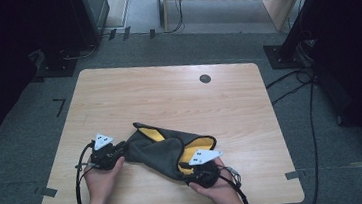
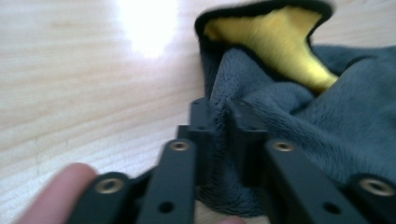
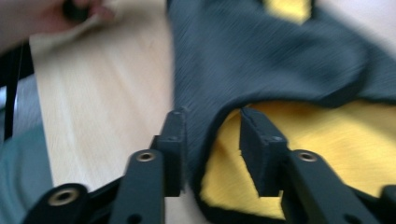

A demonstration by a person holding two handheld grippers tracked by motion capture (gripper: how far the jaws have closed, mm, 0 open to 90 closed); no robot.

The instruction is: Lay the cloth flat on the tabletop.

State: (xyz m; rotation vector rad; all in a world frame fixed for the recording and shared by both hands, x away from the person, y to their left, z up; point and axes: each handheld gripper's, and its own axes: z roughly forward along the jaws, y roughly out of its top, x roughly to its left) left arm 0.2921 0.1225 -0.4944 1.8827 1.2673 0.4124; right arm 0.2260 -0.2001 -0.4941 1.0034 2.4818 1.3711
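High view: the cloth [image 1: 163,151], grey outside and yellow inside, lies bunched on the near half of the counter [image 1: 168,93], between my hands. My left hand-held gripper [image 2: 219,112] pinches its grey left edge, jaws narrow on the fold. My right hand-held gripper [image 3: 210,135] straddles the near right hem, jaws not fully closed, likely so I can pull the cloth flat.

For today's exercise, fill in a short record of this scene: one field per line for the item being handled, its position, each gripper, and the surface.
item: grey cloth with yellow lining, crumpled
position: near edge of the wooden table
left gripper: jaws closed on a grey fold at the cloth's left end
right gripper: jaws apart, straddling the cloth's black-trimmed edge
other: small dark round spot far on the table
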